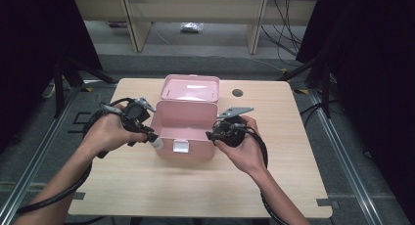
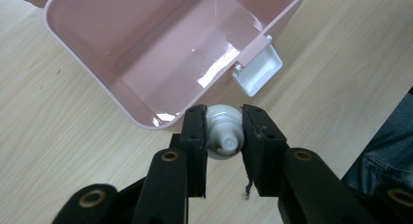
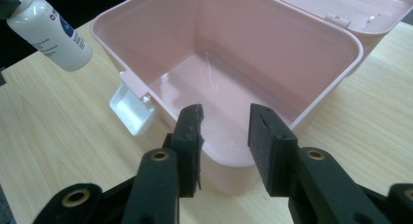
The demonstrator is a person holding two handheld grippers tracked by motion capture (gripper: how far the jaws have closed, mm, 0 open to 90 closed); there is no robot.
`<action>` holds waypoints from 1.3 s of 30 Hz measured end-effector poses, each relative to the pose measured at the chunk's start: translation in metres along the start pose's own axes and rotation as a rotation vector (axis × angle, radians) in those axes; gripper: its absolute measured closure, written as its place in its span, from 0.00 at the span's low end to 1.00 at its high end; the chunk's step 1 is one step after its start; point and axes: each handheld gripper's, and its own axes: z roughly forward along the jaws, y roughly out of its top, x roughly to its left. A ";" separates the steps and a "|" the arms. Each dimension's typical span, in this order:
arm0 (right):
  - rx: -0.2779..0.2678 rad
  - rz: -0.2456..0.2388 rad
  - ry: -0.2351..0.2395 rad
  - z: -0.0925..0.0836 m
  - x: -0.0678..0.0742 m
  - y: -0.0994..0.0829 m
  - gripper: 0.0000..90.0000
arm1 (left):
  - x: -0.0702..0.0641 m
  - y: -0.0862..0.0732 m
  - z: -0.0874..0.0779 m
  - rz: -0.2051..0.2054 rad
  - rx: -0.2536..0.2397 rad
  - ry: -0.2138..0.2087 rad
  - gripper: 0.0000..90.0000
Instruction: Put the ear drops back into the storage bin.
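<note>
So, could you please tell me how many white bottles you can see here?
1. The white bottle is clamped in the left tool, just outside the open pink box near its white latch. The box interior looks bare.

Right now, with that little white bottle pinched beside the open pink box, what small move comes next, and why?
Probably carry the white bottle up over the rim and into the pink box. The left gripper is shut on it just outside the near corner, and the box stands open and empty. The right gripper waits open at its other side.
</note>
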 end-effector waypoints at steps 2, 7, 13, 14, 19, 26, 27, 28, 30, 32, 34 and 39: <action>-0.010 -0.005 0.001 0.001 0.000 0.000 0.74 | 0.001 0.000 -0.001 0.000 0.003 -0.005 0.80; -0.013 -0.032 0.003 0.002 -0.001 0.001 0.74 | 0.002 0.002 -0.003 0.002 0.002 0.006 0.80; -0.002 -0.001 -0.004 0.000 0.001 0.001 0.74 | 0.004 0.004 -0.003 -0.015 -0.013 0.011 0.80; -0.002 -0.001 -0.004 0.000 0.001 0.001 0.74 | 0.004 0.004 -0.003 -0.015 -0.013 0.011 0.80; -0.005 -0.009 -0.003 0.001 0.000 0.001 0.74 | 0.005 0.008 -0.005 -0.013 -0.013 0.020 0.80; -0.005 -0.007 -0.004 0.000 0.001 0.001 0.74 | 0.006 0.010 -0.007 -0.017 -0.019 0.024 0.80; -0.004 -0.007 -0.002 0.000 0.001 0.001 0.74 | 0.006 0.010 -0.007 -0.014 -0.019 0.032 0.80; -0.003 -0.016 0.000 0.000 0.000 0.002 0.74 | 0.007 0.010 -0.008 -0.019 -0.021 0.030 0.80; -0.006 -0.026 0.001 0.000 0.000 0.002 0.74 | 0.007 0.011 -0.008 -0.017 -0.020 0.038 0.80; -0.004 -0.019 0.000 0.000 0.000 0.002 0.74 | 0.008 0.012 -0.009 -0.021 -0.019 0.038 0.80; -0.006 -0.014 0.000 0.001 0.000 0.001 0.74 | 0.010 0.013 -0.010 -0.005 -0.028 0.051 0.80; -0.003 0.007 0.012 0.001 0.001 0.001 0.74 | 0.012 0.013 -0.009 -0.008 -0.036 0.052 0.80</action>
